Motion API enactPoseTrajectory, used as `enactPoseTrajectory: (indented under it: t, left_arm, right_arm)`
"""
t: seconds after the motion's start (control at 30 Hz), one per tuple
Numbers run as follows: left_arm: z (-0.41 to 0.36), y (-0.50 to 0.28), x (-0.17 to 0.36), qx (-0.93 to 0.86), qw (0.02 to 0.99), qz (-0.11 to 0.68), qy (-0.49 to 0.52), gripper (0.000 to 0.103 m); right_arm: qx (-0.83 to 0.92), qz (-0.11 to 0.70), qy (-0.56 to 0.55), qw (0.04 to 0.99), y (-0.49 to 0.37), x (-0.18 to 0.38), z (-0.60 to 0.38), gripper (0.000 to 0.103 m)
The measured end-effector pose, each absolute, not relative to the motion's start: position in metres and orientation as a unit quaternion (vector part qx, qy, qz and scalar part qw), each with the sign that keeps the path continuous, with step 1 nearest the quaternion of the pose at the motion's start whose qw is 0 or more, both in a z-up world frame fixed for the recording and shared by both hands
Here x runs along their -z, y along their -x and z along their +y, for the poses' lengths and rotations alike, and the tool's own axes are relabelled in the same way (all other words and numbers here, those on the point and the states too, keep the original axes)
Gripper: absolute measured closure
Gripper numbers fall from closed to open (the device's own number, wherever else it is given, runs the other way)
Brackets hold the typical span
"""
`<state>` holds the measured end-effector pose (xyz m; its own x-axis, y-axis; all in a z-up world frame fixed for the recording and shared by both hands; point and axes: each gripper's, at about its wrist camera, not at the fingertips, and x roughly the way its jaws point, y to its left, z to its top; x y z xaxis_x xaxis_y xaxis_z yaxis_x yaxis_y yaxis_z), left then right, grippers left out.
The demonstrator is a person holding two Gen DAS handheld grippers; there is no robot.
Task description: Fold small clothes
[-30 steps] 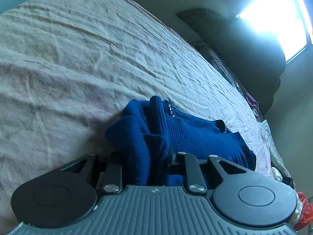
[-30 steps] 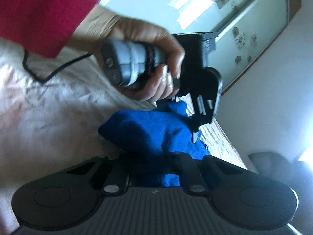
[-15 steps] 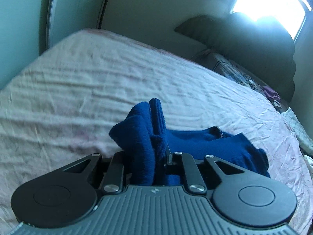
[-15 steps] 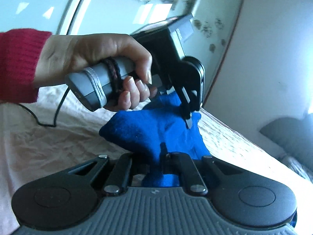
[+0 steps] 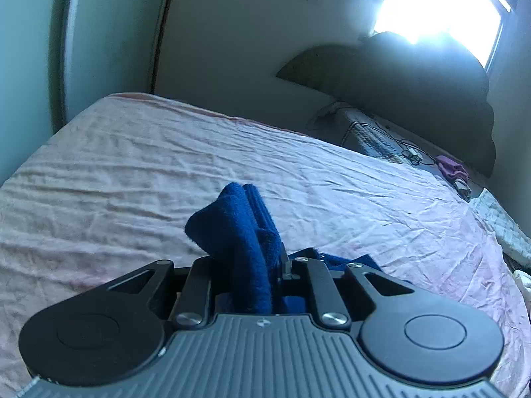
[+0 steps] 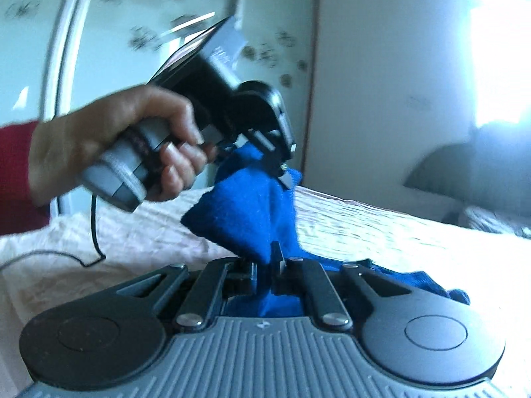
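Clearly both grippers pinch the fuzzy dark-blue knit garment (image 5: 242,242) above the wrinkled pink-sheeted bed (image 5: 116,172), probably to carry 1 edge over for a fold. Left gripper (image 5: 252,265): fingers nearly closed on a bunched corner. Right gripper (image 6: 264,262): fingers clamped on another bunch. Right view alone shows the person's left hand (image 6: 132,142) w/ the other tool; left view shows the rest trailing toward the bed's right edge.

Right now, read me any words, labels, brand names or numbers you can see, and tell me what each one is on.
None can be read.
Left gripper: pale printing on its black housing, too blurred to read.
Small round emblem on the ribbed grey body of each gripper, left and right gripper: a symbol, no letters.
Blue garment: no label showing.
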<state>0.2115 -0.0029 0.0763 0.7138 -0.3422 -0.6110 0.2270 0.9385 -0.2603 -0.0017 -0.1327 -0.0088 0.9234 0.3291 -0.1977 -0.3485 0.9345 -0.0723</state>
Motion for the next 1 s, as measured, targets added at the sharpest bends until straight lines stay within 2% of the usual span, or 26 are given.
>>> enactPoseTrajectory:
  t: [0.37, 0.6, 1.0]
  left_arm:
    - [-0.084, -0.218, -0.077, 0.183, 0.922, 0.34, 0.041, 0.087]
    - [-0.138, -0.228, -0.058, 0.198, 0.913, 0.356, 0.005, 0.087]
    - [-0.206, -0.242, -0.016, 0.199, 0.901, 0.382, -0.051, 0.087]
  right_arm:
    - [-0.119, 0.094, 0.002, 0.988, 0.007, 0.008, -0.176, 0.096]
    - [-0.084, 0.109, -0.039, 0.99, 0.005, 0.014, -0.21, 0.096]
    - [-0.063, 0.164, -0.195, 0.965, 0.004, 0.036, -0.279, 0.096]
